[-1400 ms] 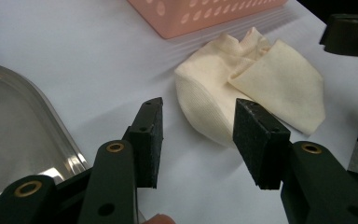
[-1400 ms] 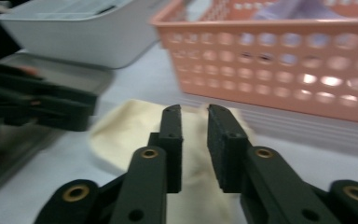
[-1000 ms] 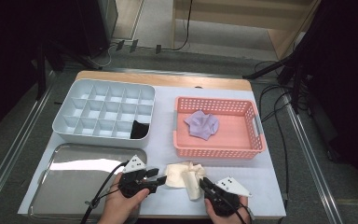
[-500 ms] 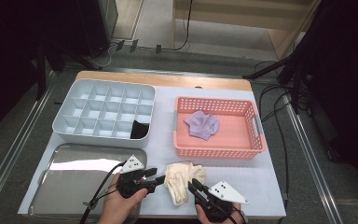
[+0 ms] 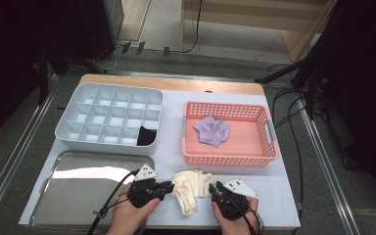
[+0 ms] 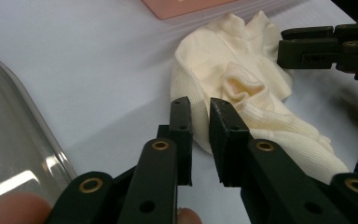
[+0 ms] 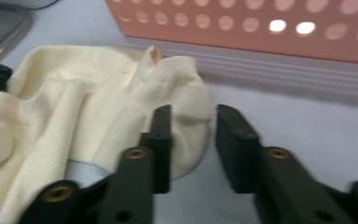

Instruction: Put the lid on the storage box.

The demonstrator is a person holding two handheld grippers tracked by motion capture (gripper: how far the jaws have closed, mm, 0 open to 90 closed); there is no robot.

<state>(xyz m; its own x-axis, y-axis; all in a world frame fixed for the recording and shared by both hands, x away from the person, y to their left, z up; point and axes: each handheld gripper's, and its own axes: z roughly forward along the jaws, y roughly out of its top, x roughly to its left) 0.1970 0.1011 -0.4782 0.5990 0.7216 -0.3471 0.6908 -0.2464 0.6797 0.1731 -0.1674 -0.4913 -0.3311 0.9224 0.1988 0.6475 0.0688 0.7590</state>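
Two grippers flank a cream sock [image 5: 192, 188] lying crumpled on the counter [image 5: 284, 191] below the pink basket [image 5: 269, 128]: left gripper [image 5: 168, 186] fingers narrowed, seemingly pinching its edge; right gripper [image 5: 214, 188] fingers part-open over its rounded end.

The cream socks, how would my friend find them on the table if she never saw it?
Start at the pink basket on the table's right half. Just in front of its near wall, on the white tabletop, lie the cream socks. They are the only pale crumpled cloth outside a container; the lilac cloth lies inside the basket.
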